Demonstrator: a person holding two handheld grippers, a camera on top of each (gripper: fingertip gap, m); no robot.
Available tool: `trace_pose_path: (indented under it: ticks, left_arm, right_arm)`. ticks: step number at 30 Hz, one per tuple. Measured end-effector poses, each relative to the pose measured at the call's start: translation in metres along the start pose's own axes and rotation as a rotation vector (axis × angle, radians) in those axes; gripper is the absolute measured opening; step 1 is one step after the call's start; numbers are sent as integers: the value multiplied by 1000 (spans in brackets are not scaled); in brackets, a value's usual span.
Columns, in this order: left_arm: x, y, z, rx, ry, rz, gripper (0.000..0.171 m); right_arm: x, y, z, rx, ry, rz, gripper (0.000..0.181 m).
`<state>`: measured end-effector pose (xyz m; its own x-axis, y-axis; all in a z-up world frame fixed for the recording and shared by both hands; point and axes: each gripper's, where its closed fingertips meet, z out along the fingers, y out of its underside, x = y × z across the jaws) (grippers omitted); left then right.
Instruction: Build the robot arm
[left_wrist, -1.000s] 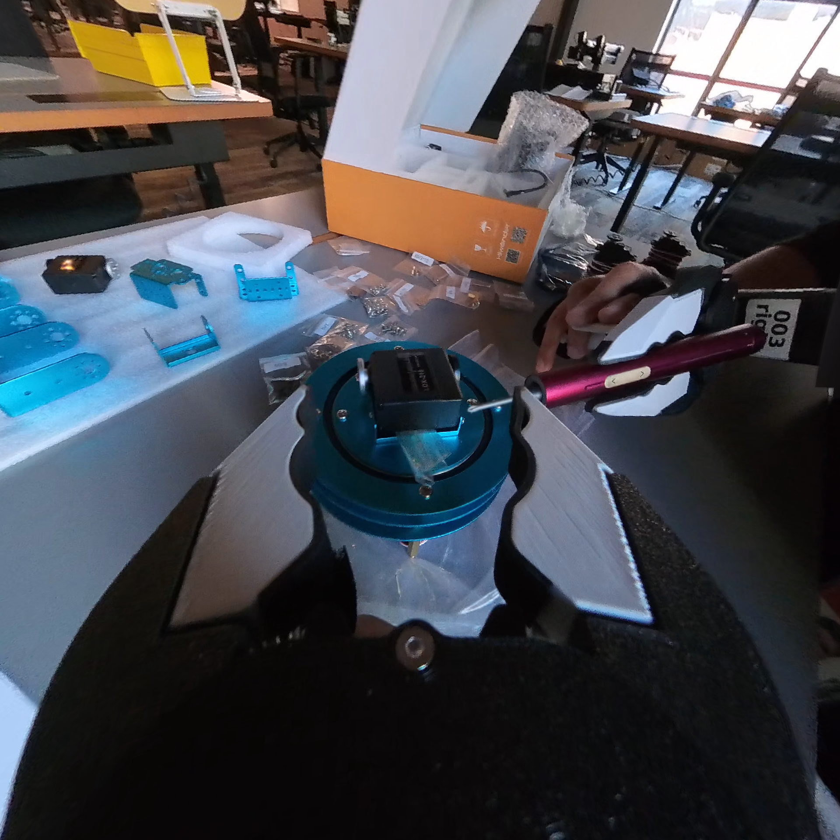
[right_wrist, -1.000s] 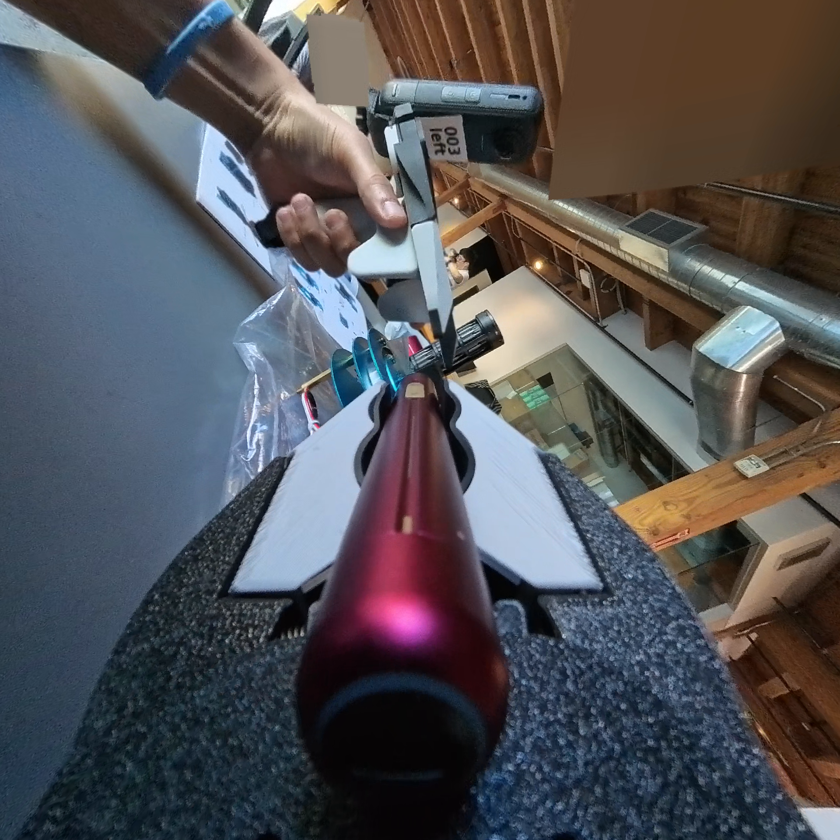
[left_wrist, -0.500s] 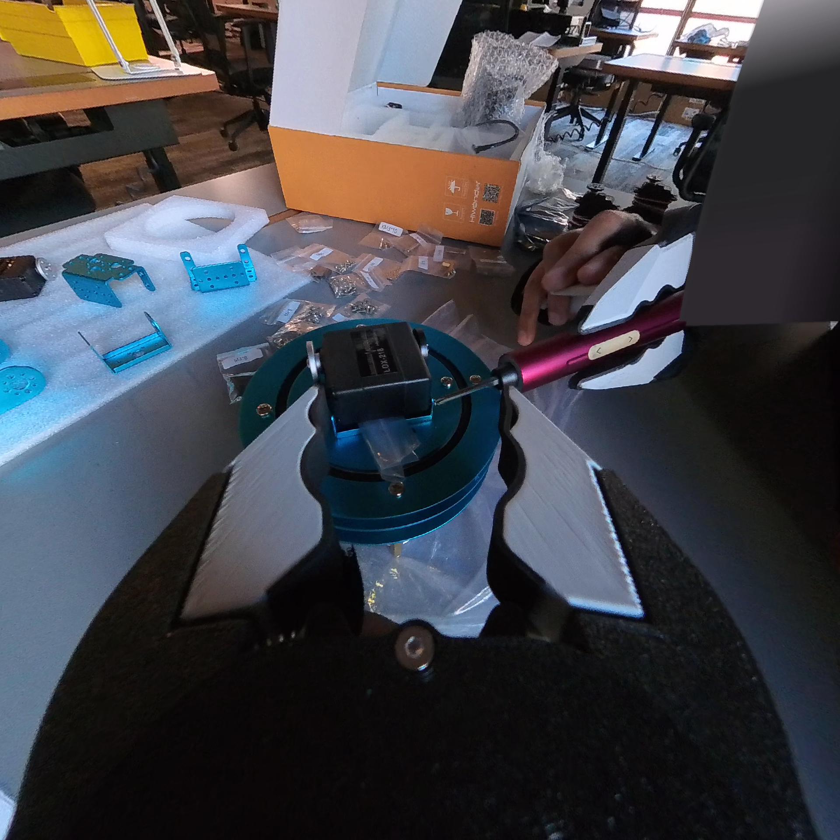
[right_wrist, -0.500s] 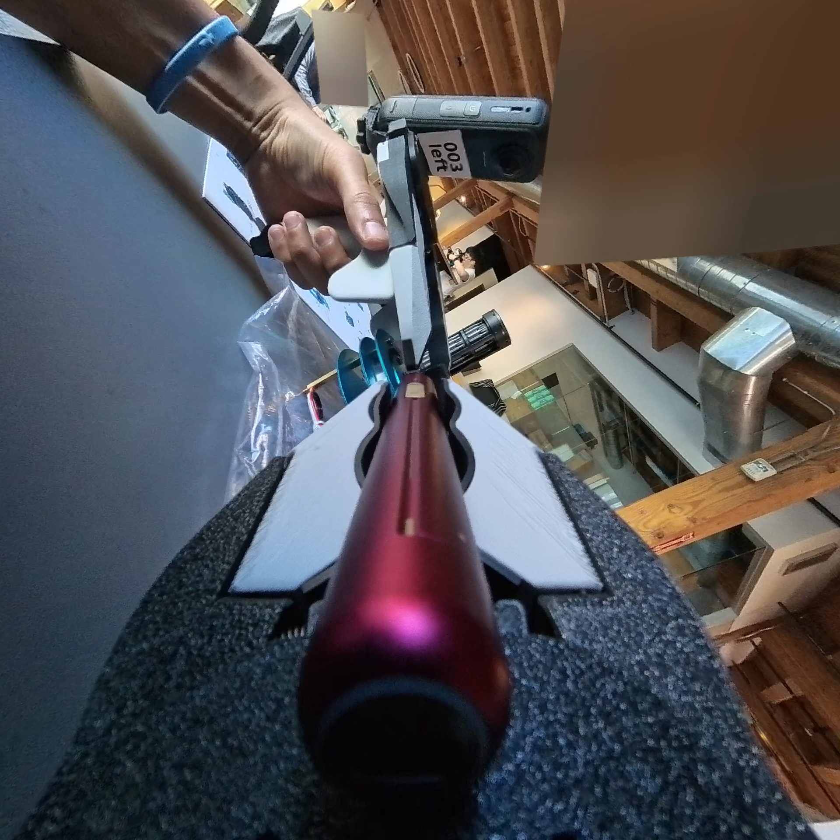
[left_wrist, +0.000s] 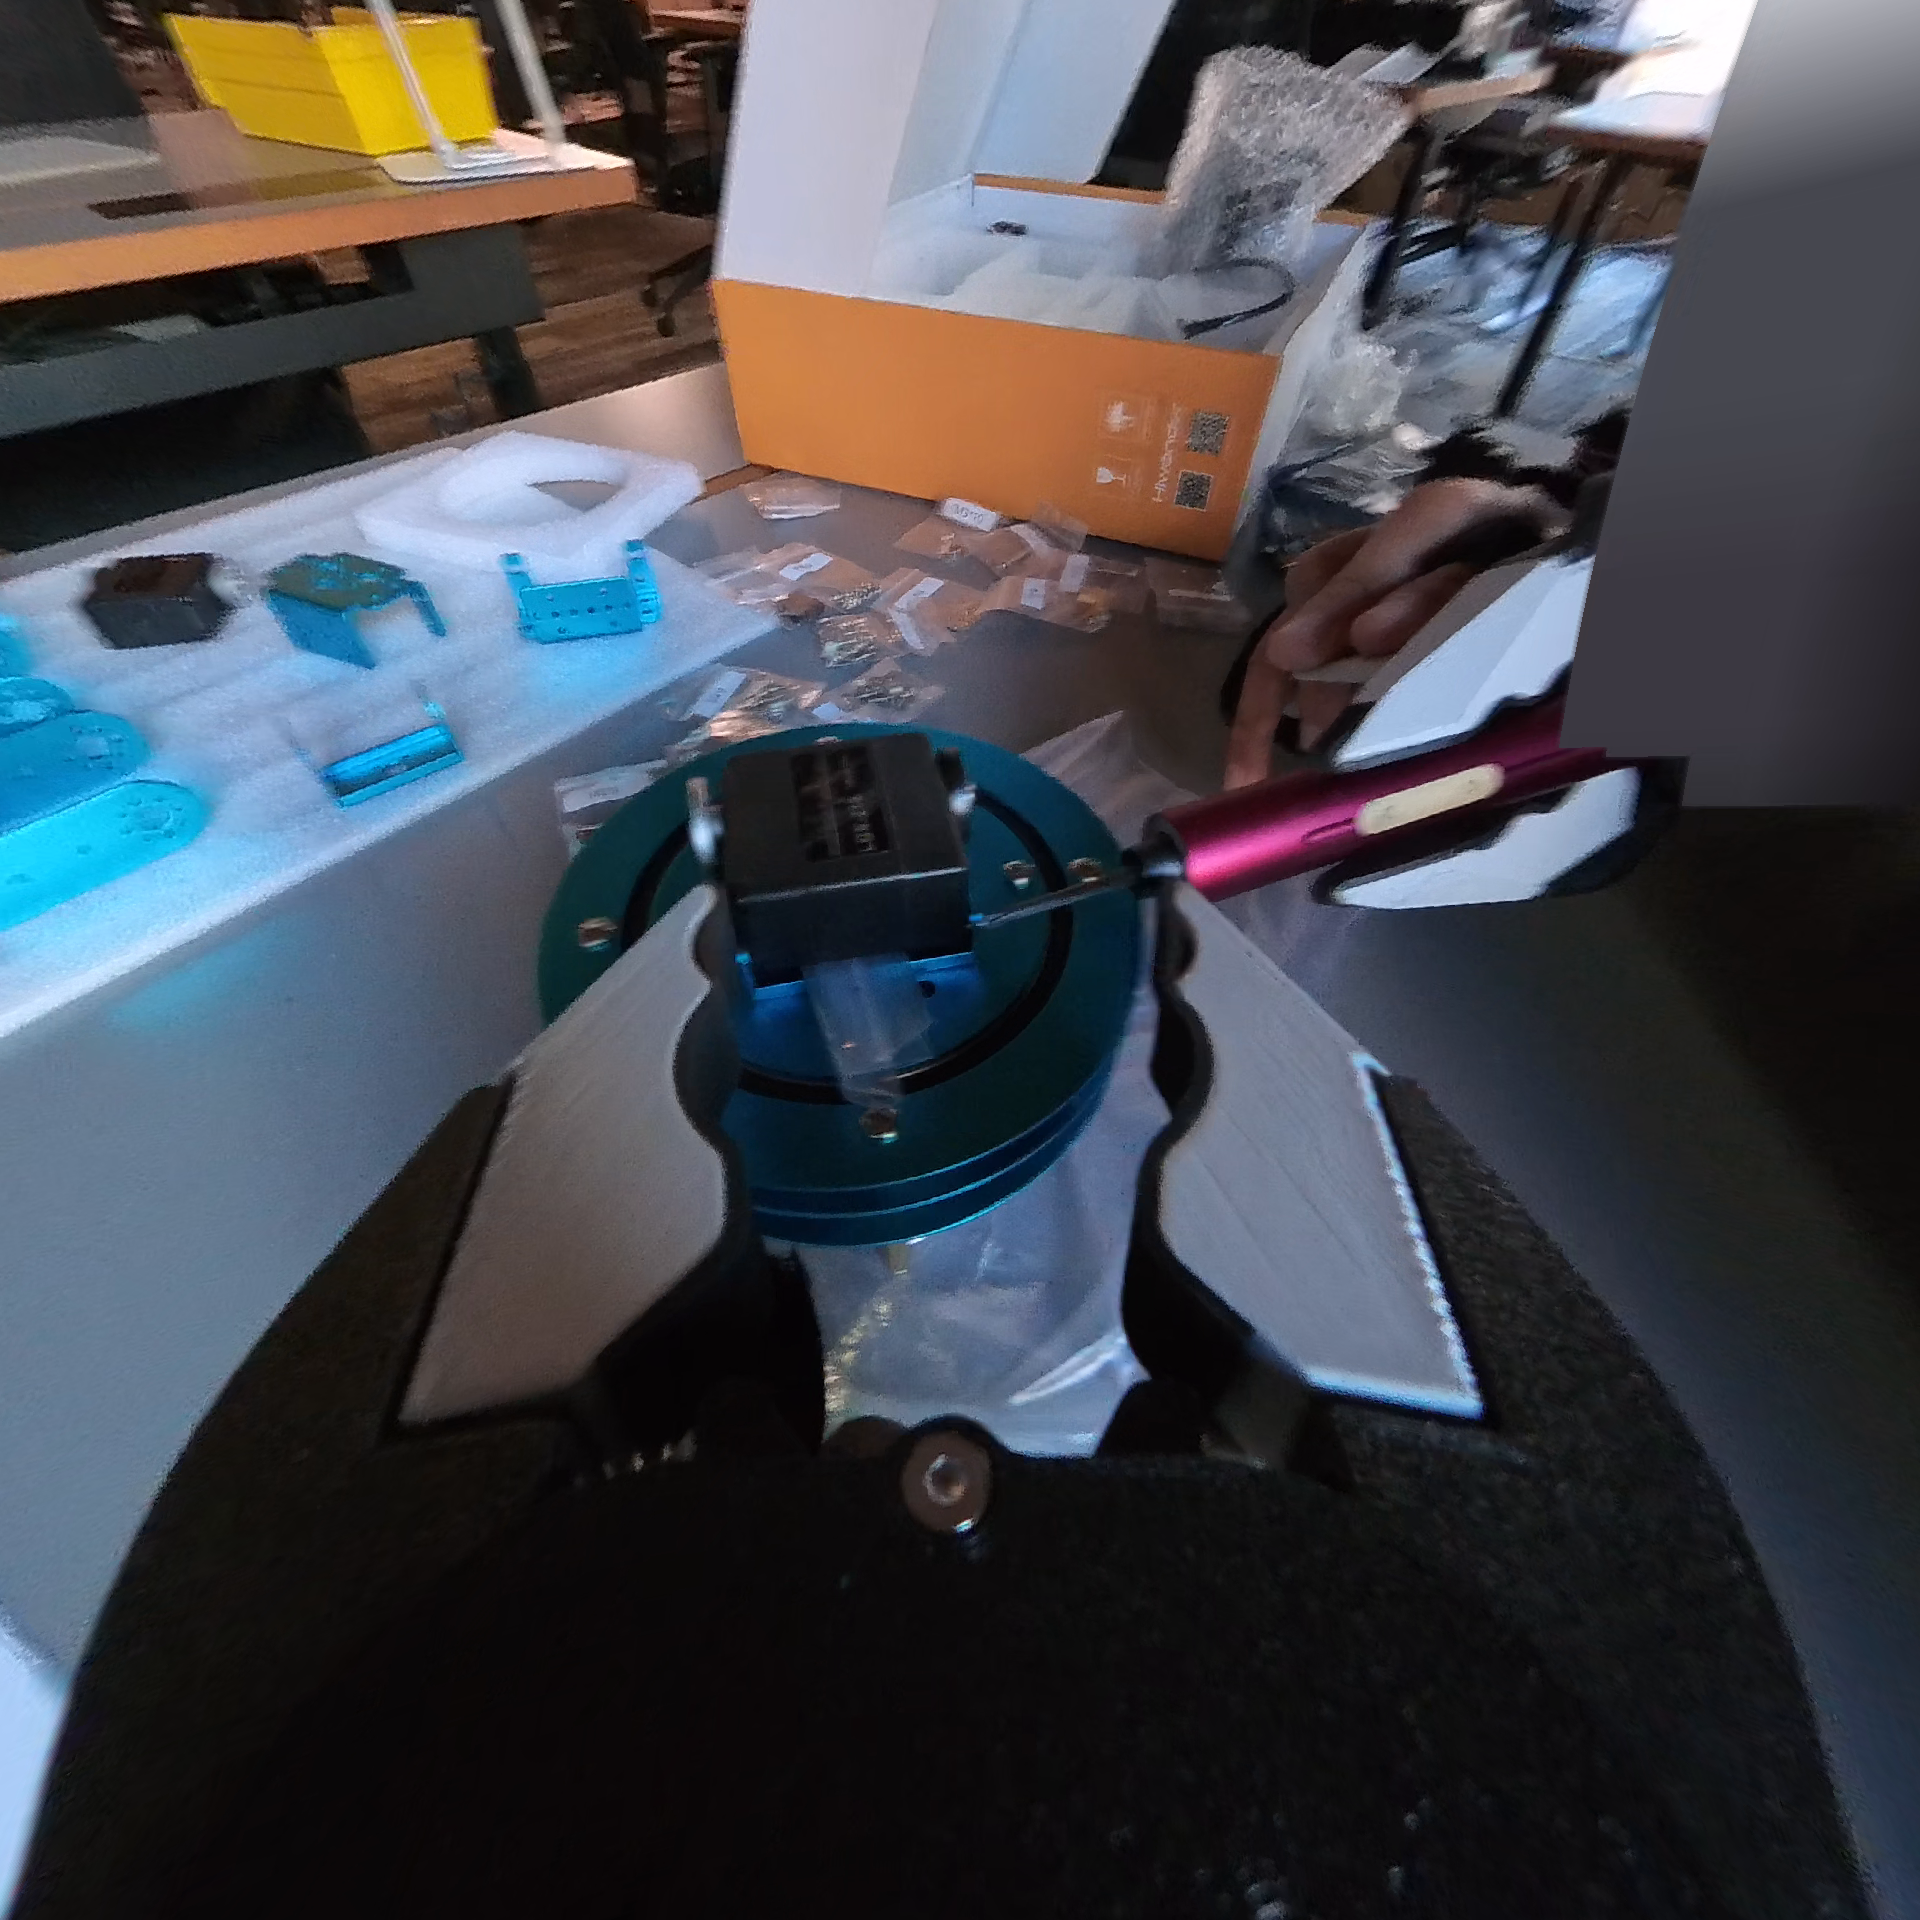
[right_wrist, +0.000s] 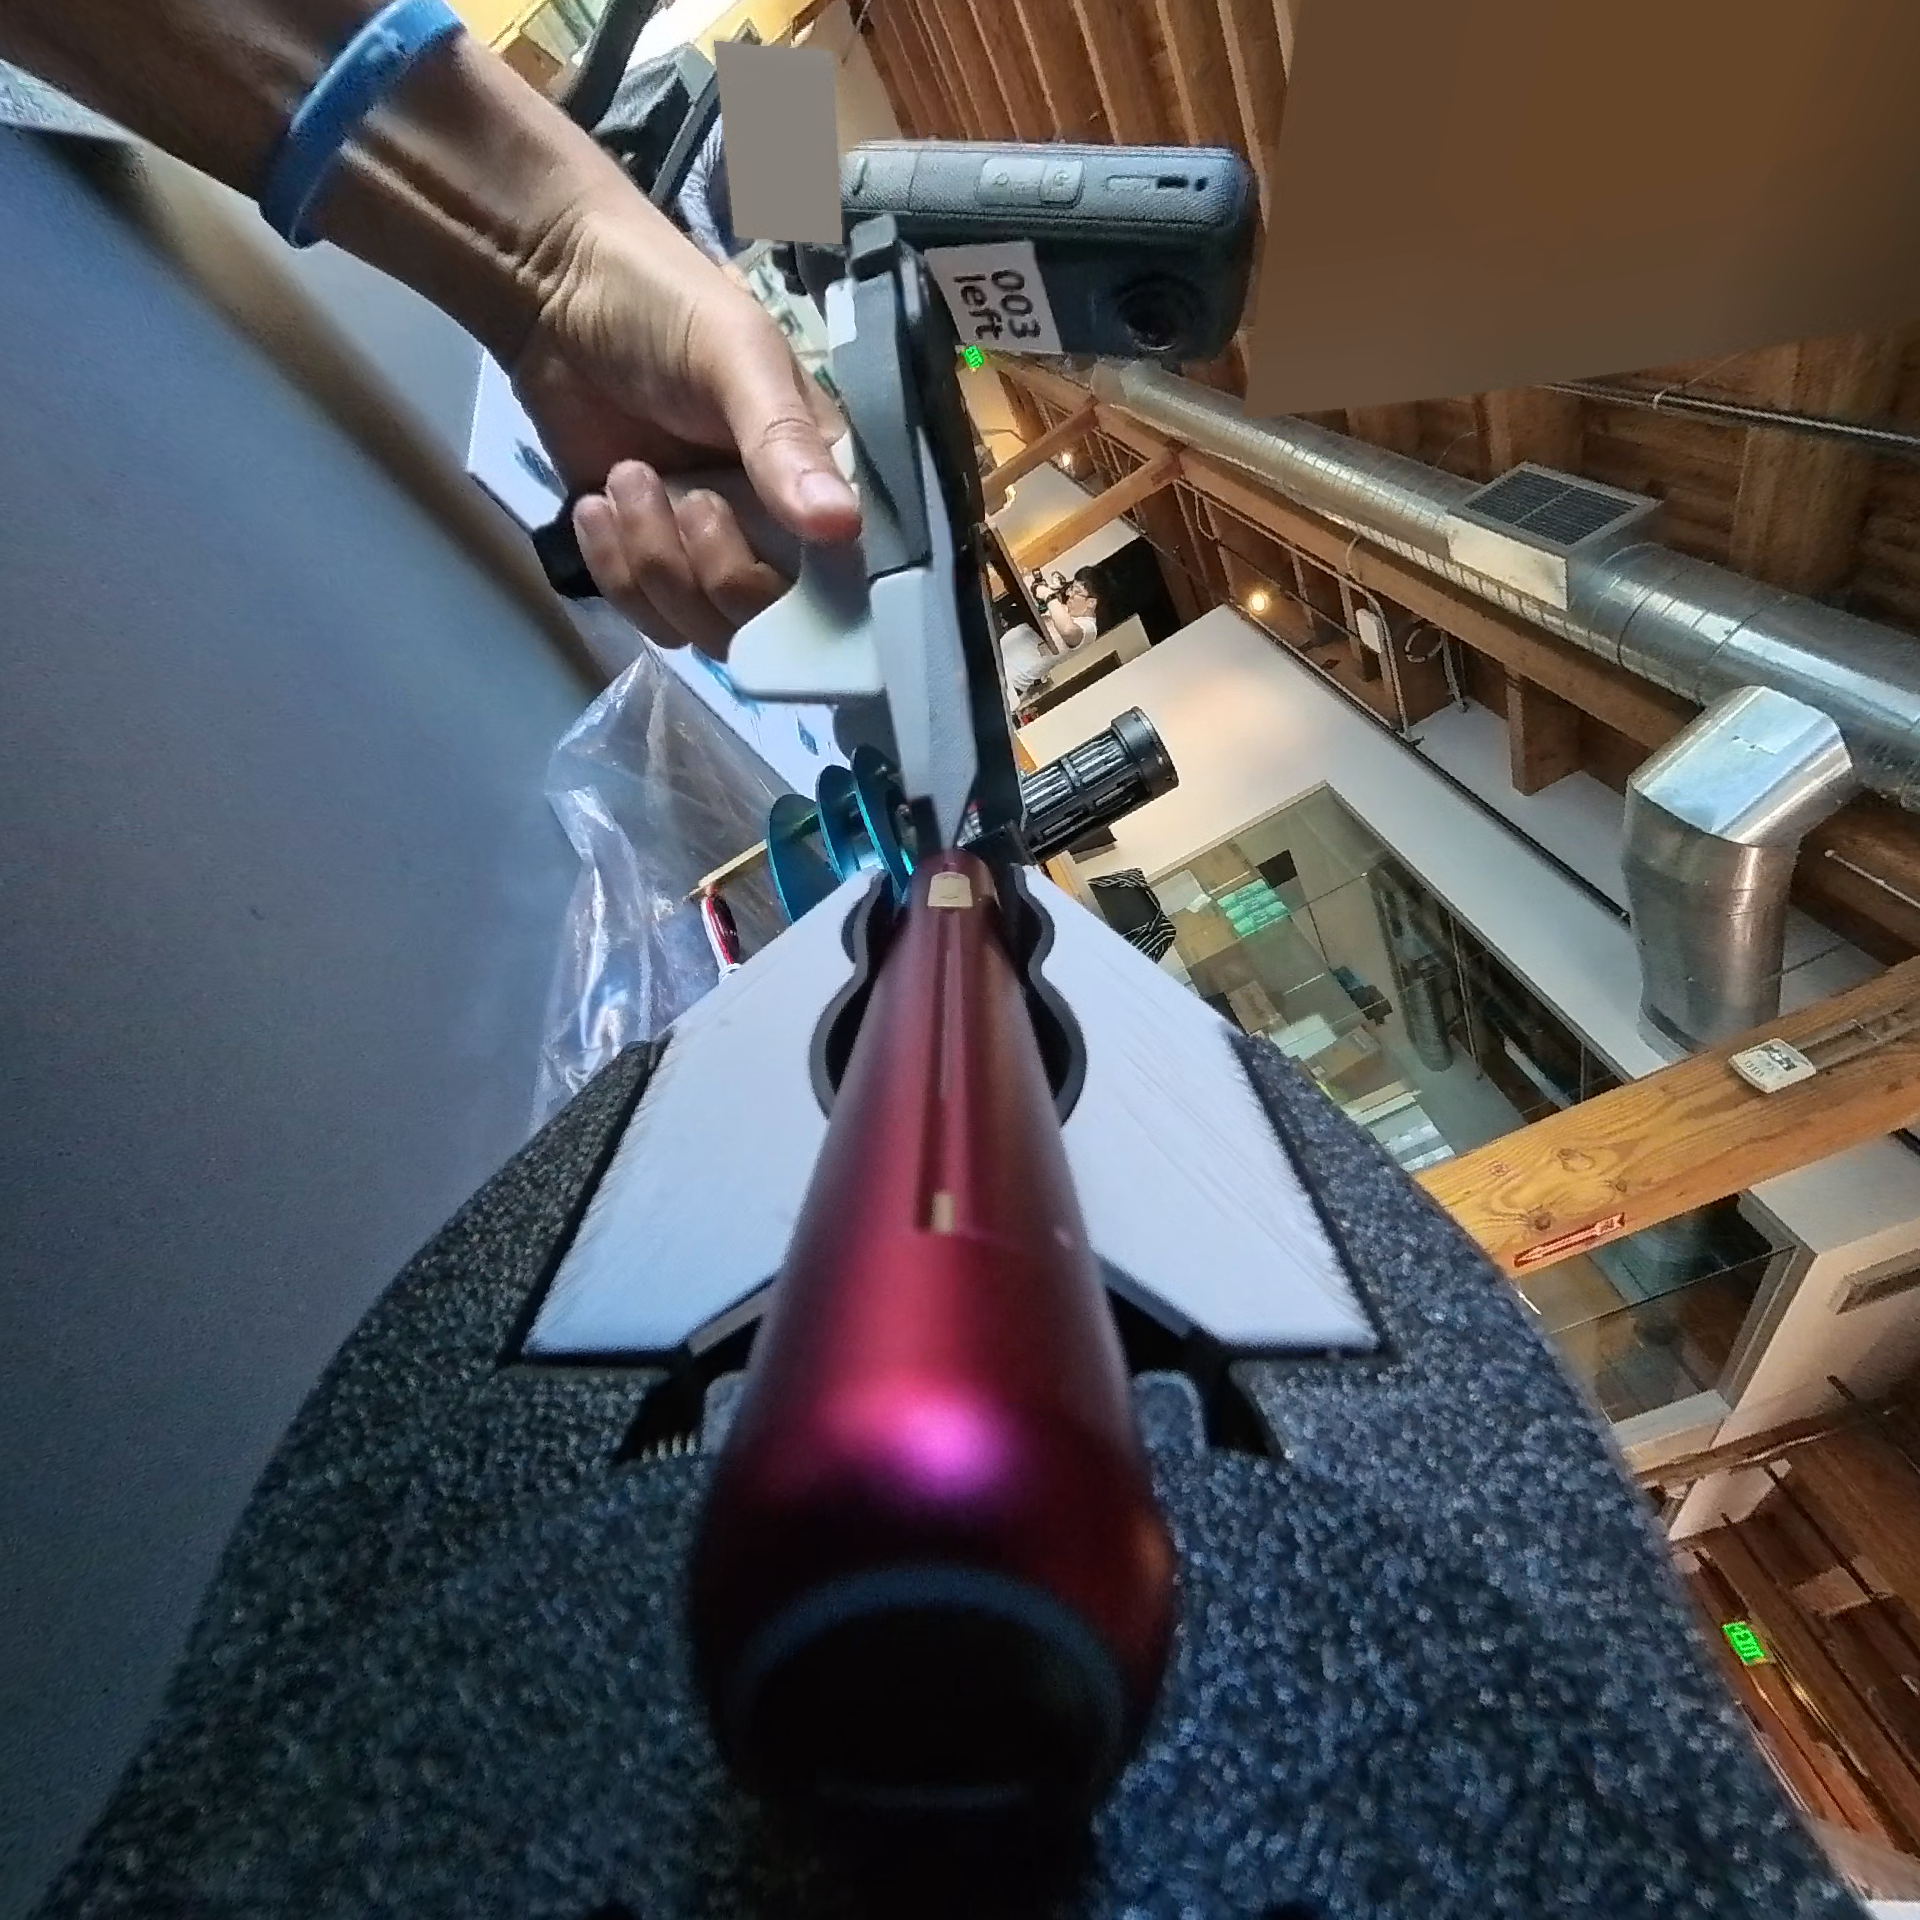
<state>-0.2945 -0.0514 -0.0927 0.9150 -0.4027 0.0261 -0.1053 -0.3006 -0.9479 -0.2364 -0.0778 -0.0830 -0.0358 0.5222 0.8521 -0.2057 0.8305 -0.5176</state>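
Observation:
My left gripper (left_wrist: 935, 925) is shut on a blue round base (left_wrist: 831, 1132), one finger on each side of its rim. A black servo (left_wrist: 842, 842) sits on top of the base, with a small clear bag (left_wrist: 868, 1023) in front of it. My right gripper (right_wrist: 945, 894) is shut on a magenta electric screwdriver (right_wrist: 935, 1195). In the left wrist view the screwdriver (left_wrist: 1351, 826) comes in from the right and its thin bit touches the servo's lower right corner. The right wrist view shows the left gripper (right_wrist: 925, 665), the hand (right_wrist: 665, 416) holding it and the base edge-on (right_wrist: 831, 831).
A clear plastic bag (left_wrist: 966, 1340) lies under the base. A white foam sheet (left_wrist: 260, 707) on the left carries blue brackets (left_wrist: 582, 608) and another servo (left_wrist: 151, 608). Several small screw bags (left_wrist: 883, 623) lie before an open orange box (left_wrist: 997, 416). Yellow bins (left_wrist: 332, 73) stand on a far table.
The left gripper and base have swung a little left and back. The screwdriver bit has stayed at the servo's lower right corner. Both grips are unchanged.

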Motion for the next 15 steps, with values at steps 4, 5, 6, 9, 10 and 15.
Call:
trace_pose_path:
  ticks: [4,5,6,9,10,15]
  left_arm:
    - [15,-4,-3,5,141,-72,111]
    - [17,-5,-2,-8,148,-71,115]
    - [19,-4,0,-19,140,-54,120]
    - [23,-5,7,-51,90,-77,135]
    - [23,-5,9,-56,58,-81,136]
    - [17,-1,14,-62,-42,-31,128]
  right_arm:
    - [-2,1,1,-9,13,-50,23]
    - [-2,1,1,-10,14,-49,23]
    - [-2,1,2,-12,16,-50,23]
    - [-3,1,2,-18,24,-72,23]
    - [-3,1,2,-20,25,-76,23]
    - [-3,1,2,-15,22,-73,21]
